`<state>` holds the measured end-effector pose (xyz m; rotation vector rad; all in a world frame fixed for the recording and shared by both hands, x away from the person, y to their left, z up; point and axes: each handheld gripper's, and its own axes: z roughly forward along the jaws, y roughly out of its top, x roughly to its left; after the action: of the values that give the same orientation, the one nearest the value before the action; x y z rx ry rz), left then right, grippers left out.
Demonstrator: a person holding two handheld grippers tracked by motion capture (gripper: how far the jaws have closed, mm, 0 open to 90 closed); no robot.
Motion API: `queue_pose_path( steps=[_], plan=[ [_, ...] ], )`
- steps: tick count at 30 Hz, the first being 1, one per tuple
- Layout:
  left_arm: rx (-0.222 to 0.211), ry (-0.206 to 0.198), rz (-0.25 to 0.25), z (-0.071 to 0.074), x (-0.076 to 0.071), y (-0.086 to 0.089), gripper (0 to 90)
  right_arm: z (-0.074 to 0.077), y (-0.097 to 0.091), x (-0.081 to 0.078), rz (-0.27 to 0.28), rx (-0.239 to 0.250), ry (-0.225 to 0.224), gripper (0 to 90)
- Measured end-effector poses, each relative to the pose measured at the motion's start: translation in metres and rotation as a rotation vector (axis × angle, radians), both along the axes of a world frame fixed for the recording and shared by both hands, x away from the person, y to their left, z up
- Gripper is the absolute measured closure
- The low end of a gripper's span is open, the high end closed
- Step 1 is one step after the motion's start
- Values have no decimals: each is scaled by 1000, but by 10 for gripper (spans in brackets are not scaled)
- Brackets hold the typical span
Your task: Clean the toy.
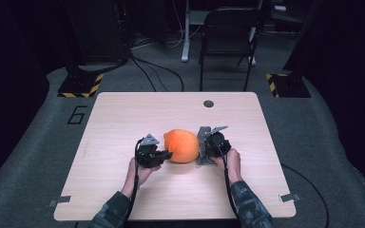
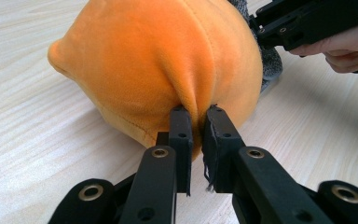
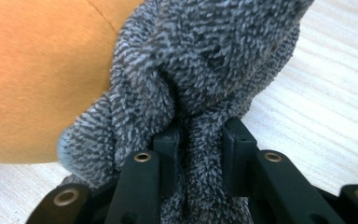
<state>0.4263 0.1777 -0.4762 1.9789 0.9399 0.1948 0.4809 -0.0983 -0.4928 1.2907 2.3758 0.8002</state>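
— Now, at the middle of the wooden table [image 1: 123, 118], we see an orange plush toy [image 1: 182, 146] lying on its side between the two grippers. Which way does it point?

— We read its long axis as running left to right across the table in the high view. In the left gripper view a small rounded nub juts toward that picture's left edge; whether it is a nose or a tail we cannot tell.

— And the jaws?

— We see the left gripper [image 2: 196, 135] clamped on a pinched fold of the orange plush at its near end, the fabric puckering up from between the jaws. The right gripper [image 3: 200, 154] is closed on a bunched strand of grey terry cloth [image 3: 205, 70], which lies against the toy's far side.

— Hands?

— We note the person's right hand [image 1: 233, 161] behind the right gripper, the left hand [image 1: 140, 172] behind the other.
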Motion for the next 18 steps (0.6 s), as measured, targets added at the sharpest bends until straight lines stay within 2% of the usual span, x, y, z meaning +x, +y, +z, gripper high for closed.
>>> queue_pose_path(
  steps=[4,6,8,9,11,12,13,14,15,16,17,18],
  plan=[
    [-10,10,9,0,0,1,816,4,-4,-1,-6,-14,16,716],
    [-7,5,6,0,0,1,814,7,-6,-1,-11,-4,5,717],
    [-13,6,16,0,0,2,812,24,-13,-5,-30,32,-34,716],
    [-13,6,16,0,0,2,811,24,-13,-5,-30,32,-34,716],
    [-11,7,15,0,0,2,810,38,-16,-10,-21,71,-74,716],
    [-6,1,11,0,1,3,809,57,-15,-18,-3,128,-125,716],
    [-6,1,11,0,1,3,808,64,-14,-21,28,139,-156,716],
    [-5,-4,10,0,1,3,807,69,-10,-25,35,166,-165,716],
    [-5,-4,10,0,1,3,807,69,-10,-25,35,166,-165,716],
    [-5,-5,10,0,2,3,804,74,-2,-30,64,204,-173,716],
    [-5,-5,10,0,2,3,804,74,-2,-30,64,204,-173,716],
    [-8,-1,14,0,1,3,801,74,2,-31,87,207,-176,716]
  ],
)
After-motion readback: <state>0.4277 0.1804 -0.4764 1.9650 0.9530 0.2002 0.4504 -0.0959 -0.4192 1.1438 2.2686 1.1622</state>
